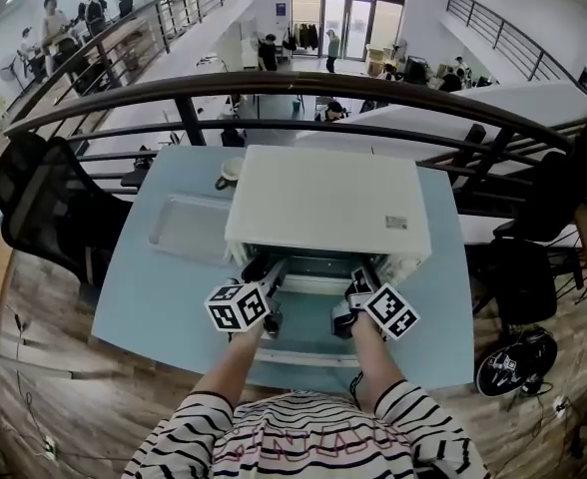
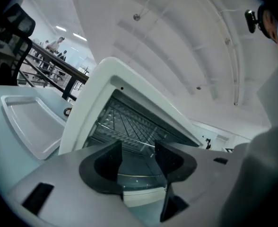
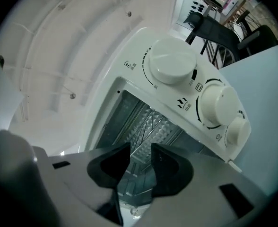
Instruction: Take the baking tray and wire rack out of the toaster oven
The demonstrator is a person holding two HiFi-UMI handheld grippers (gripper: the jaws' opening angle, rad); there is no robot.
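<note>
**Head view.** The toaster oven (image 1: pixel 328 203) stands on the table (image 1: pixel 134 307) with its door (image 1: pixel 303 345) dropped open toward me. A shallow baking tray (image 1: pixel 189 230) lies just left of the oven, so I judge it is already out. The left gripper (image 1: pixel 259 275) and right gripper (image 1: pixel 356 292) are both at the oven's mouth, above the door.

**Left gripper view.** The left gripper (image 2: pixel 138 148) has its jaws spread with nothing pinched. The wire rack (image 2: pixel 125 126) sits inside the oven, beyond the fingertips. The tray (image 2: pixel 30 122) lies left of the oven.

**Right gripper view.** The right gripper (image 3: pixel 140 150) is also parted, by a narrower gap, and is empty. The rack (image 3: pixel 148 126) shows in the oven, left of the knobs (image 3: pixel 172 66).

**Step in hand.** I am reaching for the rack. Next, I reckon, both claws go further into the oven, close on the rack's front wire and draw it out level.
</note>
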